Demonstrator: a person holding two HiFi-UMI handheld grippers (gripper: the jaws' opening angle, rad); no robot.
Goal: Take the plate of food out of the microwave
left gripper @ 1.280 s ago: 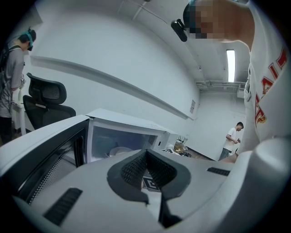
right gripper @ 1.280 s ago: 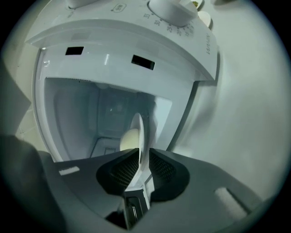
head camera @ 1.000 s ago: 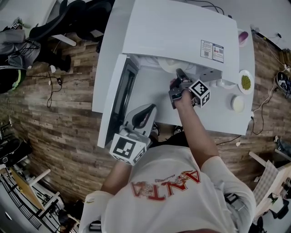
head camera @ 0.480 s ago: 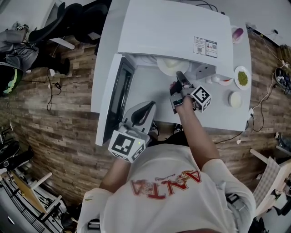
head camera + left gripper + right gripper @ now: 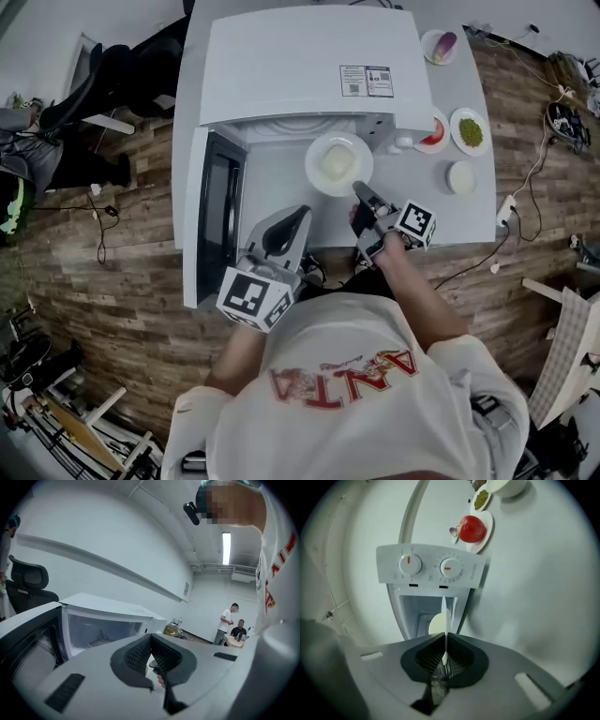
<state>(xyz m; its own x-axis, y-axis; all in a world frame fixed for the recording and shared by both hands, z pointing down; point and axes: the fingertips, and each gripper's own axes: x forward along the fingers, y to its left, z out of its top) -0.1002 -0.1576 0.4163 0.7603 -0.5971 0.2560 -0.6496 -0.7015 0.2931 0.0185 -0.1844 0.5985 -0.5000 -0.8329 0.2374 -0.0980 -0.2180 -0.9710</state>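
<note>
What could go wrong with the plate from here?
1. The right gripper pinches only the rim of the plate, so it may tilt and the food could slide off.
2. Swinging right could knock the tomato dish.

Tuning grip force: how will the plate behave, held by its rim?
Probably stiff: the plate shows dead straight, edge-on, in the right gripper. It likely tips away, since the food sits beyond the pinched rim. The smooth rim may slip.
</note>
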